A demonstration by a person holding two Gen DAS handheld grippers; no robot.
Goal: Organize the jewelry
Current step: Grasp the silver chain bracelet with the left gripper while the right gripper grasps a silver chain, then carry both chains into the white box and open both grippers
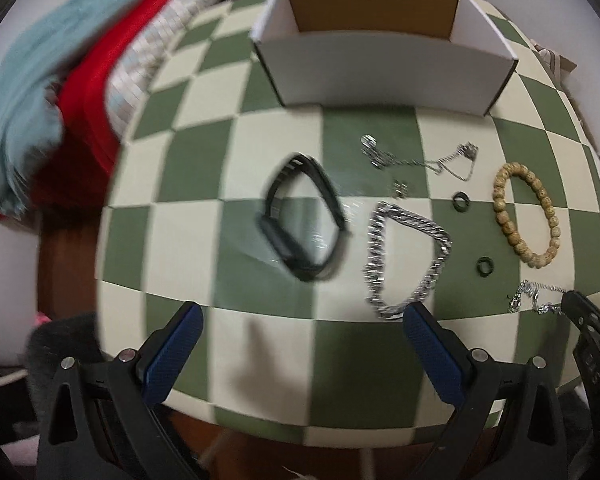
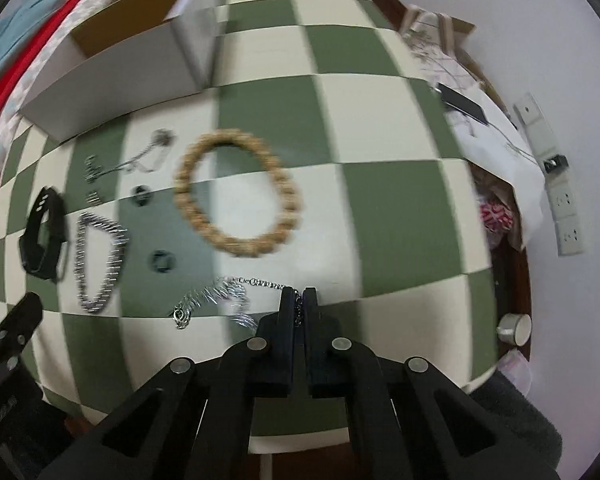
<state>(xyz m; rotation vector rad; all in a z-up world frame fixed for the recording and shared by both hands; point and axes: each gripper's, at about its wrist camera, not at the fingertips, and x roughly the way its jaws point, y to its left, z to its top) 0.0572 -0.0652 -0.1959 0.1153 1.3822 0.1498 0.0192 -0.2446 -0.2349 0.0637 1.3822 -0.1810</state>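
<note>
Jewelry lies on a green-and-cream checkered table [image 1: 260, 360]. A black watch band [image 1: 304, 220], a thick silver chain [image 1: 404, 256], a thin silver necklace [image 1: 420, 160], two dark rings [image 1: 459, 201] [image 1: 485, 267], a small clasp [image 1: 400, 189] and a wooden bead bracelet [image 1: 526, 216] lie before the open white box [image 1: 380, 68]. My left gripper [image 1: 300, 324] is open and empty above the table's near edge. My right gripper [image 2: 299, 294] is shut on a thin silver chain [image 2: 220, 296], also in the left wrist view [image 1: 536, 298]. The bead bracelet [image 2: 238, 192] lies just beyond it.
Folded cloths in blue, red and white [image 1: 80, 80] lie at the table's left. A phone [image 2: 462, 103], paper bags [image 2: 500, 184] and a wall socket strip [image 2: 556, 184] are off the table's right side. A small white cup [image 2: 514, 328] sits at the right.
</note>
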